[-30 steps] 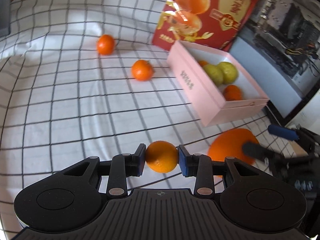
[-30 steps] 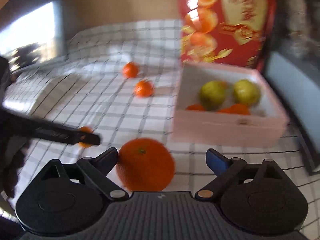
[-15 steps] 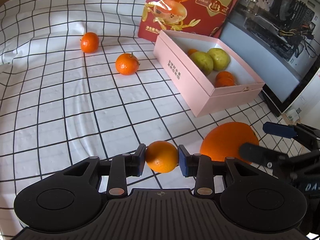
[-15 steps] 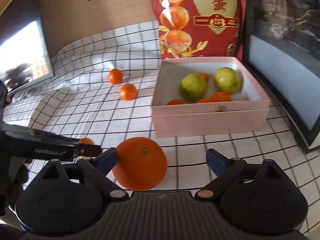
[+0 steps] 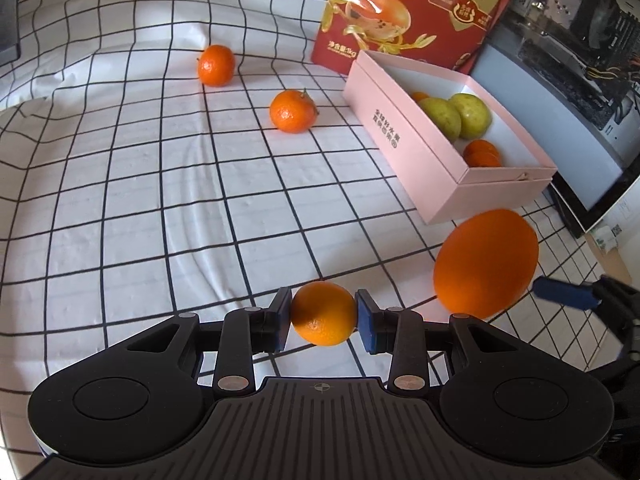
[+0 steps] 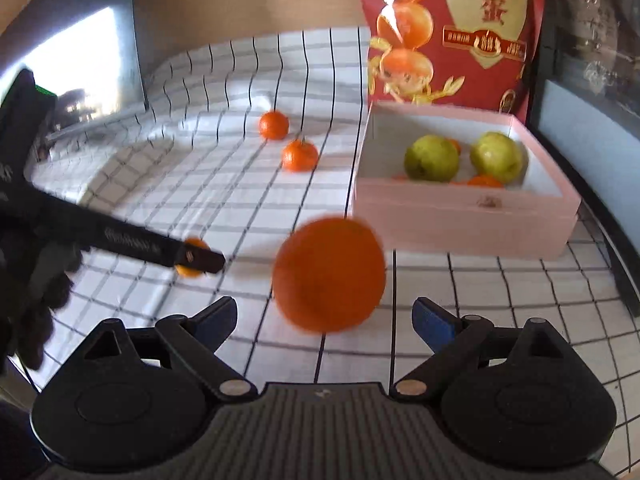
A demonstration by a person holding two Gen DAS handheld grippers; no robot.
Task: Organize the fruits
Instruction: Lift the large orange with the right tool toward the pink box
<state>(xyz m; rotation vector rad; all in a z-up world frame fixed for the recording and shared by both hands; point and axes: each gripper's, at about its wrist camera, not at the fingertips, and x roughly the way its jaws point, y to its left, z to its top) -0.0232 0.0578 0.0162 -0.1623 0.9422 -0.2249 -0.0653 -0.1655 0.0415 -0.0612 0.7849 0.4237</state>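
Note:
My left gripper (image 5: pixel 322 316) is shut on a small orange (image 5: pixel 320 330), held just above the checked cloth (image 5: pixel 168 184). To its right a large orange (image 5: pixel 486 264) rests on the cloth, and one blue fingertip (image 5: pixel 564 293) of the right gripper shows beside it. In the right wrist view the right gripper (image 6: pixel 324 314) stands open, with the large orange (image 6: pixel 329 274) blurred, centred just beyond its fingertips and touching neither. The pink box (image 6: pixel 460 216) behind it holds two green pears (image 6: pixel 431 158) and small oranges.
Two tangerines (image 5: pixel 216 65) (image 5: pixel 293 111) lie on the cloth left of the pink box (image 5: pixel 400 136). A tall red printed bag (image 5: pixel 420 8) stands behind the box. A dark case and a screen close off the right side.
In the right wrist view the large orange has gone from beside the left finger to midway between the fingers. The left gripper still holds its small orange.

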